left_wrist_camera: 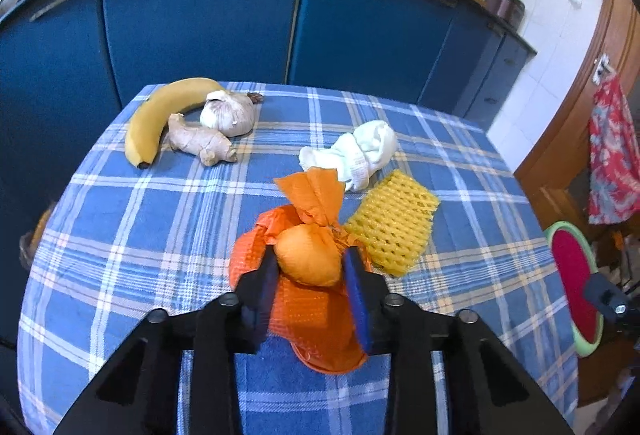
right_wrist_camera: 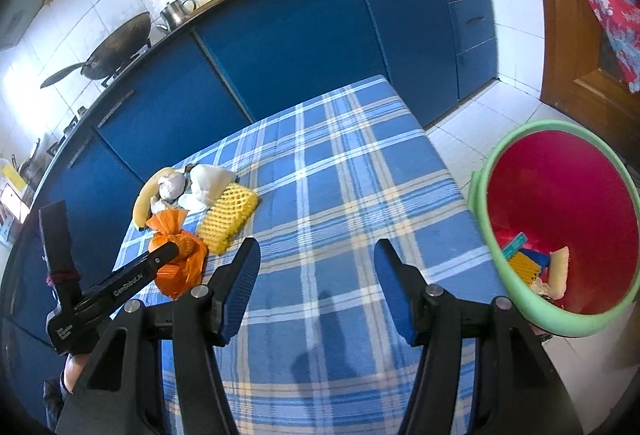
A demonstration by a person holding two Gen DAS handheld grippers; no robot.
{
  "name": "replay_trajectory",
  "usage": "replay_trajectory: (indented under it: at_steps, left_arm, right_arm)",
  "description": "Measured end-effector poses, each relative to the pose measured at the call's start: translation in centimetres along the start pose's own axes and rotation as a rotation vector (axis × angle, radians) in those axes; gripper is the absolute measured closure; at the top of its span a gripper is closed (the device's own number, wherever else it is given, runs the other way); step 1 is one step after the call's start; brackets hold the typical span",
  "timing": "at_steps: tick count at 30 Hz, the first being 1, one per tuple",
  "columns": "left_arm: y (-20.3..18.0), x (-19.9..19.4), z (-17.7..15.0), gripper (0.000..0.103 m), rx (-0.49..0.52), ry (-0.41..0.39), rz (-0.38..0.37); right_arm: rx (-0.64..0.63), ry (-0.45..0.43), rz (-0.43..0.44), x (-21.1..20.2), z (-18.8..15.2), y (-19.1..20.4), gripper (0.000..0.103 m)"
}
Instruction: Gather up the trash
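Note:
My left gripper [left_wrist_camera: 308, 263] is shut on a knotted orange plastic bag [left_wrist_camera: 310, 263] lying on the blue plaid tablecloth [left_wrist_camera: 160, 235]; the bag also shows in the right wrist view [right_wrist_camera: 180, 259]. A yellow foam fruit net [left_wrist_camera: 394, 223] lies just right of the bag, and a crumpled white tissue [left_wrist_camera: 356, 151] lies beyond it. My right gripper [right_wrist_camera: 316, 267] is open and empty above bare cloth. A red bin with a green rim [right_wrist_camera: 560, 219] stands off the table's right edge and holds some trash.
A banana [left_wrist_camera: 160, 115], a ginger root [left_wrist_camera: 200, 141] and a garlic bulb [left_wrist_camera: 228, 113] lie at the table's far left. Blue kitchen cabinets [left_wrist_camera: 200, 15] stand behind the table. White tiled floor [right_wrist_camera: 480, 115] and a wooden door [right_wrist_camera: 568, 35] are to the right.

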State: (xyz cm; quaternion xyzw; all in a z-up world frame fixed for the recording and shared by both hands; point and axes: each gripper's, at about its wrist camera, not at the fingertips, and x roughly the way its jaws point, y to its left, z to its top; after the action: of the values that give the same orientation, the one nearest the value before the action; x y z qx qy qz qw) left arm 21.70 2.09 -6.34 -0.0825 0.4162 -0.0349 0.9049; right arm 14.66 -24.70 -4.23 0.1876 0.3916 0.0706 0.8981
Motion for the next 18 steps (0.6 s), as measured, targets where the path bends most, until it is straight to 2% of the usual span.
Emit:
replay_trajectory:
  at_steps: [5, 13, 18]
  left_arm:
    - [1.0, -1.4, 0.2, 0.079, -0.030, -0.030, -0.045]
    - [3.1, -4.2, 0.6, 0.080, -0.087, -0.079, -0.125]
    - [5.1, -5.1, 0.4, 0.080, -0.126, -0.082, -0.163]
  right_arm:
    - [-0.025, 0.021, 0.010, 1.2, 0.1, 1.5, 0.042]
    - [-0.054, 0.058, 0.019, 3.2, 0.0, 4.1, 0.042]
    - [-0.073, 0.086, 0.025, 5.1, -0.1, 6.3, 0.042]
